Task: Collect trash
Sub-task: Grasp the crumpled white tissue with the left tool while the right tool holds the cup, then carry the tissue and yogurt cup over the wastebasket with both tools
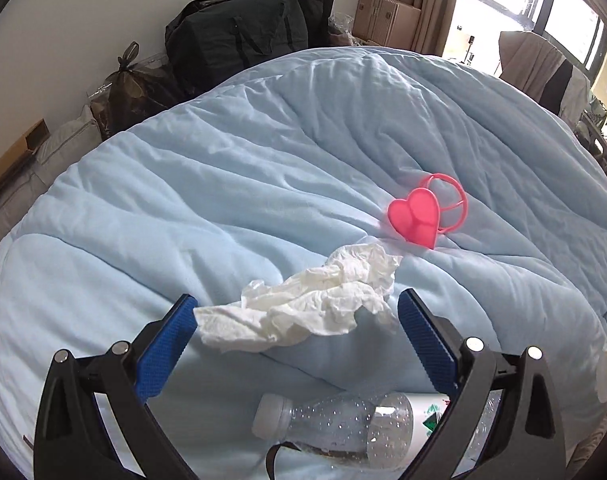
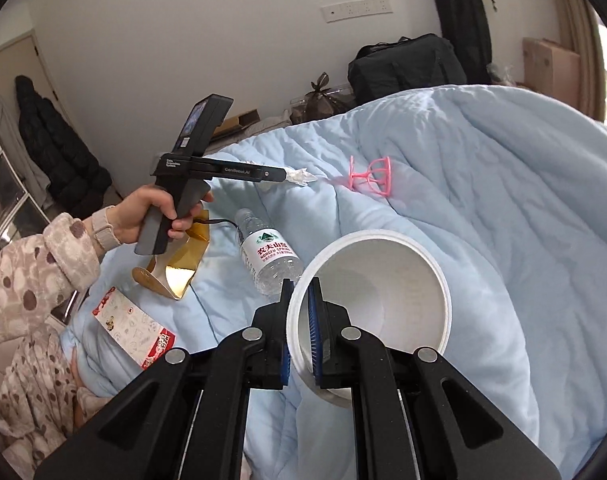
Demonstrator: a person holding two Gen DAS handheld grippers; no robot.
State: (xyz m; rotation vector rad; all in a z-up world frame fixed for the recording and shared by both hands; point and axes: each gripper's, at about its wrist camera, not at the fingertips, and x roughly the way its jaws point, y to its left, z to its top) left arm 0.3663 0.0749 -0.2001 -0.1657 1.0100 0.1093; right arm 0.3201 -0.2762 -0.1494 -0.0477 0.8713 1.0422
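Note:
A crumpled white tissue (image 1: 315, 308) lies on the light blue duvet (image 1: 223, 184). My left gripper (image 1: 297, 312) is open, its blue fingers on either side of the tissue. The tissue (image 2: 301, 176) shows at the left gripper's tip in the right wrist view. An empty clear plastic bottle (image 1: 343, 428) lies below the left gripper; its label shows in the right wrist view (image 2: 269, 254). My right gripper (image 2: 301, 284) is shut on the rim of a white bucket (image 2: 383, 280), held above the duvet, its inside empty.
A pink heart-shaped plastic holder (image 1: 417, 216) lies beyond the tissue. A gold paper box (image 2: 175, 268) and a red-and-white card (image 2: 133, 326) lie left of the bottle. Black bags (image 1: 239, 36) stand by the wall behind the bed.

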